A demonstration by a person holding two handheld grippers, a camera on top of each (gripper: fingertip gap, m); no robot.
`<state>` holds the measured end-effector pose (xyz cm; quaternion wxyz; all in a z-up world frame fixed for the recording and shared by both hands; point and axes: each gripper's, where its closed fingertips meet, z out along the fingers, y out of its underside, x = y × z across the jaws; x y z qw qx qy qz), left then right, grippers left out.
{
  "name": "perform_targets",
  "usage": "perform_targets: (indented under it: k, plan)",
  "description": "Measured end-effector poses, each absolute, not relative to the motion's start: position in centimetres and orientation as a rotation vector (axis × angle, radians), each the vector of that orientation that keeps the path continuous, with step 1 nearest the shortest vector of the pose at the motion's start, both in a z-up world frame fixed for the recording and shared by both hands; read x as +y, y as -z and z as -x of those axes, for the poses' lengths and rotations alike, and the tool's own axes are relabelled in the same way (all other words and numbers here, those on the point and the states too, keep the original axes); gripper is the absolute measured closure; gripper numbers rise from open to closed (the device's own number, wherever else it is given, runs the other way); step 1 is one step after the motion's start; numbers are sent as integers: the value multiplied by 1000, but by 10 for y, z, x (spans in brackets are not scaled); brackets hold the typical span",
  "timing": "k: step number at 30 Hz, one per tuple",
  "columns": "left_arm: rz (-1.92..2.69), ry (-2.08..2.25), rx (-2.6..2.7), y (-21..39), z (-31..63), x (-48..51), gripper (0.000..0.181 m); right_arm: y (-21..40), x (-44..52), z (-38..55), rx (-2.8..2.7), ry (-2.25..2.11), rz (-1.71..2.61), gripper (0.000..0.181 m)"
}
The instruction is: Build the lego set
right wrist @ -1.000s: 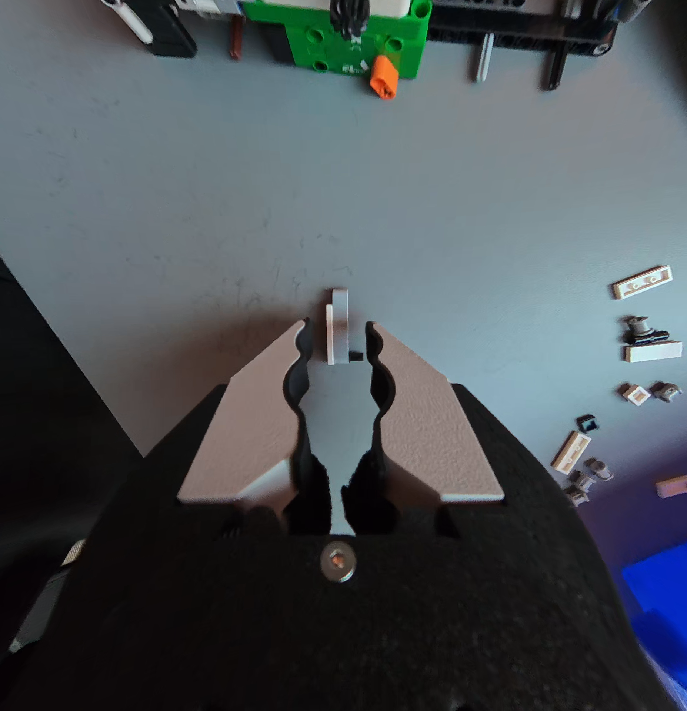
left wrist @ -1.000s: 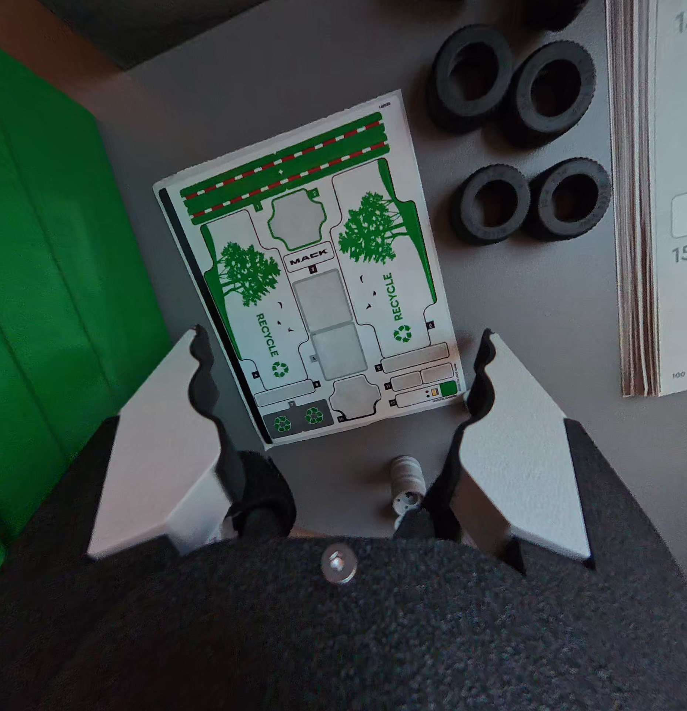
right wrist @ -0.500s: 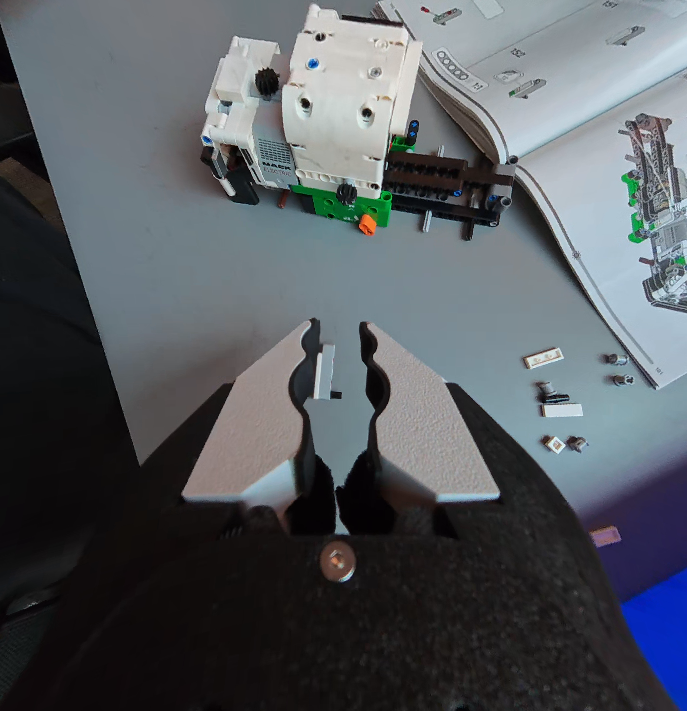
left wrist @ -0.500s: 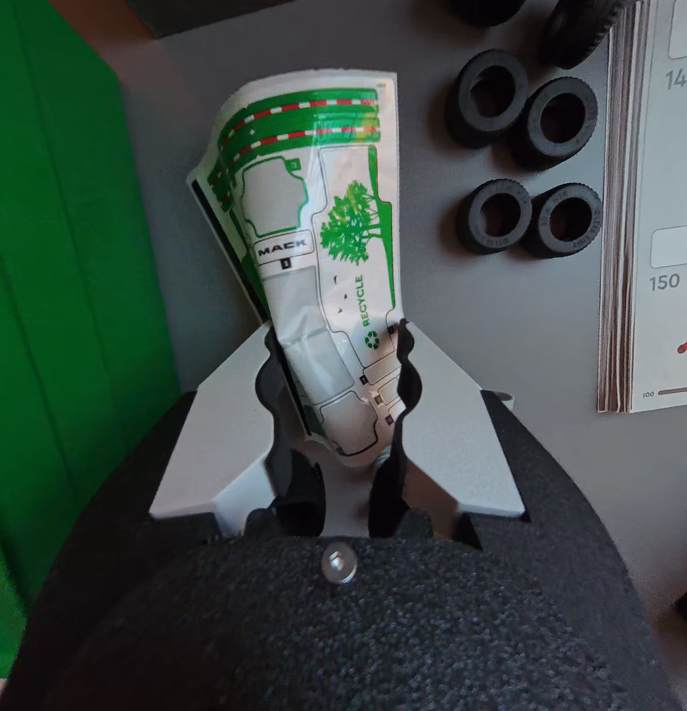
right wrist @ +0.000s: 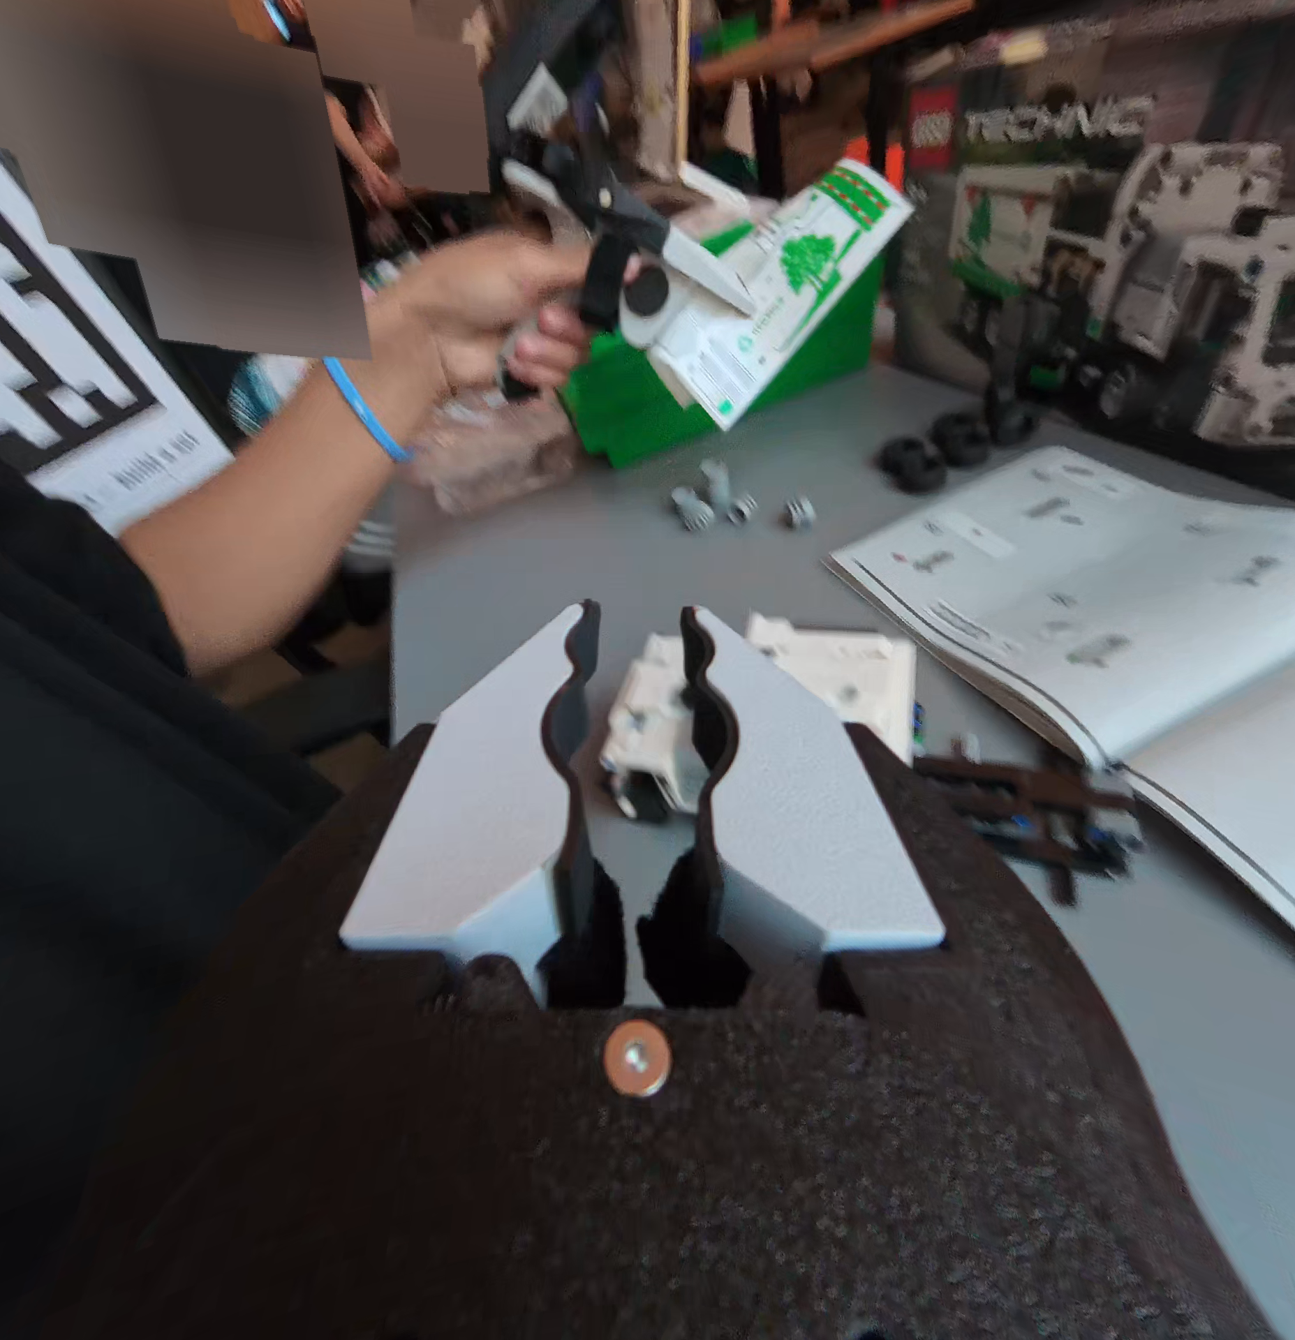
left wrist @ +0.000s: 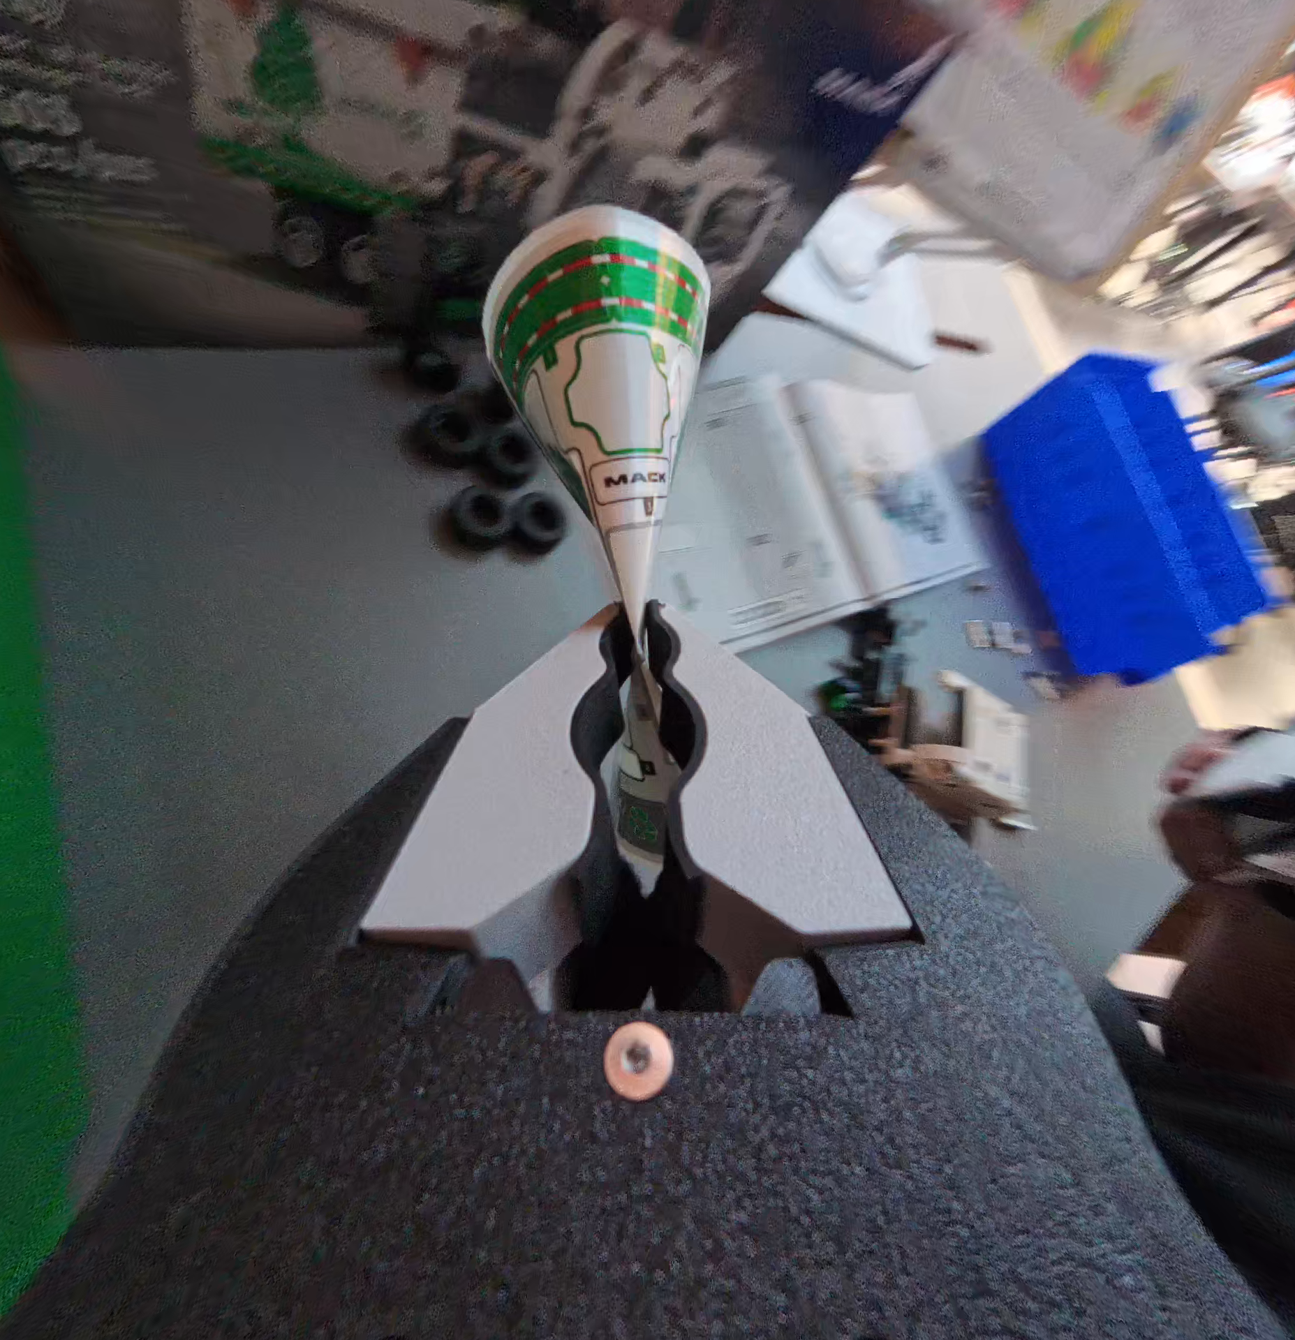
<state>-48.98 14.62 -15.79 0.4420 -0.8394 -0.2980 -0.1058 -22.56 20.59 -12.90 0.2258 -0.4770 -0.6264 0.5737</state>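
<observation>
Sticker step, I judge: left tongs pinch the sticker sheet, curled and lifted off the bench toward twelve o'clock; right tongs gape empty above the white truck build; next, peeling one sticker needs a fine edge grip.

The sticker sheet stood above the table, pinched between the left gripper fingers. Behind it lay the tyres, with the open booklet to their right. The partly built truck sat just before the right gripper, the booklet to its right.
</observation>
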Motion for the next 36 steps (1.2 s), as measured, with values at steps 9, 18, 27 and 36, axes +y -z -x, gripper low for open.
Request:
perform_targets:
  k: [9,18,27,36]
  plan:
    - [1646,800,-297,47,304,125,179,84,128,279,-1578,-2145,1378,148]
    - [1701,312,-293,67,281,81,117,71,99,228,-1403,-2438,1391,181]
    - [1440,922,-179,93,140,40,139,65,92,159,-1054,-2672,1175,181]
    - [1414,1092,-286,133,124,38,181,137,62,120,-1084,-2551,1364,181]
